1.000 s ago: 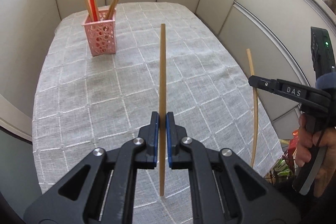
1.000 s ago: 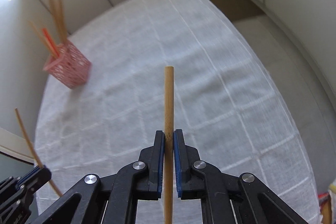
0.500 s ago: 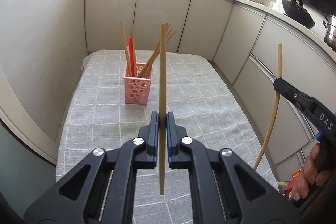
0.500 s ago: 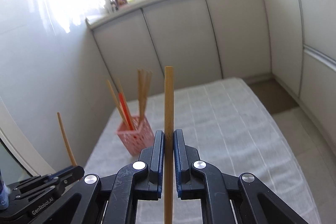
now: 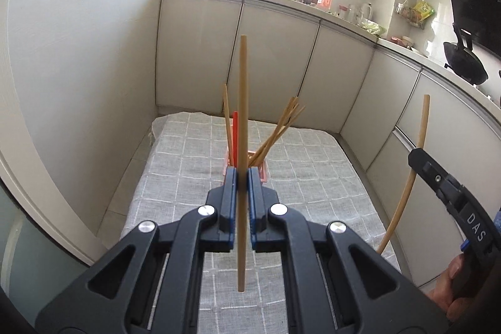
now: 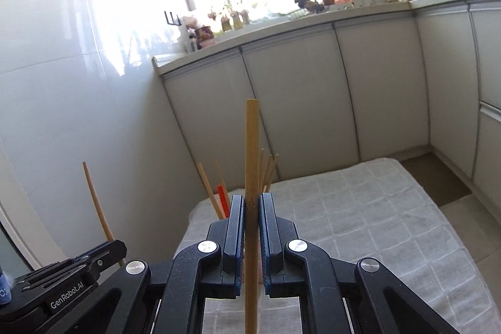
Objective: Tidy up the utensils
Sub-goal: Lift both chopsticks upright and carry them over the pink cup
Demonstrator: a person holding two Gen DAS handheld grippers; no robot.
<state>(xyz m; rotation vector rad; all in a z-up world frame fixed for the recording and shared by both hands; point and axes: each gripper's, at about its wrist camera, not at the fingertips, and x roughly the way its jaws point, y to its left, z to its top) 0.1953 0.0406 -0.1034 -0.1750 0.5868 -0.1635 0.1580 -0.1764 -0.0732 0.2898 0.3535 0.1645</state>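
Observation:
My left gripper is shut on a bamboo chopstick that stands upright between its blue pads. Just behind it on the grey checked tablecloth sits the pink basket, mostly hidden, with several bamboo chopsticks and a red one leaning out of it. My right gripper is shut on a second upright bamboo chopstick; the basket's sticks rise just behind it. In the left wrist view the right gripper shows at the right edge with its chopstick.
Grey kitchen cabinets run along the far side and the right of the table. A white wall stands on the left. The counter holds bottles, a tap and small items. A black wok sits at the right.
Both grippers have risen and tilted up from the tablecloth, each keeping its chopstick. The pink basket has come closer and now sits right behind the fingertips.

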